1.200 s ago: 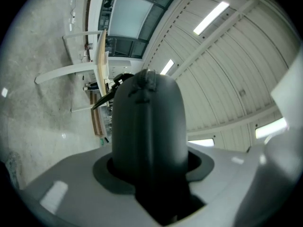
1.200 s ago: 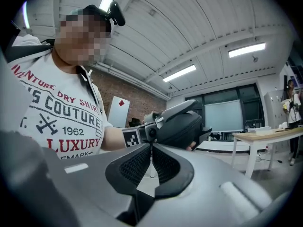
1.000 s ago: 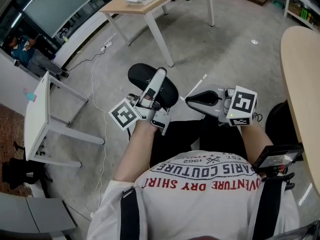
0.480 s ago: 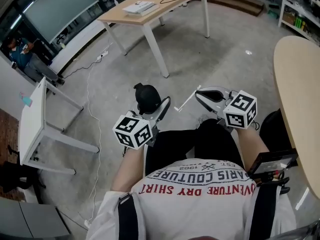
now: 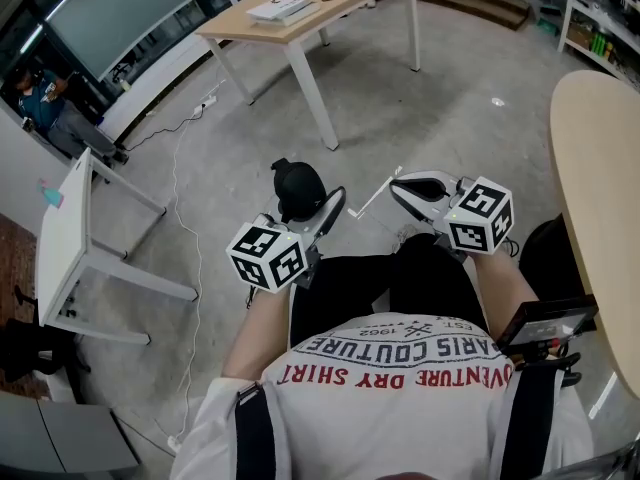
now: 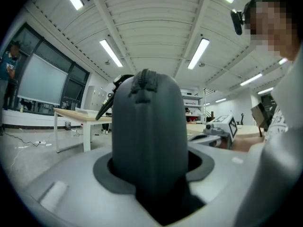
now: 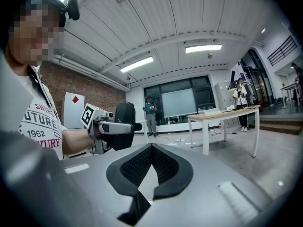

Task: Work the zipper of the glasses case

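A black glasses case stands on end in my left gripper, which is shut on its lower part. In the left gripper view the case fills the middle, with its zipper running over the top ridge. My right gripper hangs to the right of the case, apart from it, over the person's lap. Its jaws are shut with nothing between them. From the right gripper view the left gripper and the case show at the left.
A wooden table stands at the back and a small white table at the left. A round tabletop edge runs down the right. A cable and a white strip lie on the floor. A bystander is far left.
The left gripper has turned, so the case now shows its narrow end instead of its broad side. The right gripper has drawn away from the case to the right.
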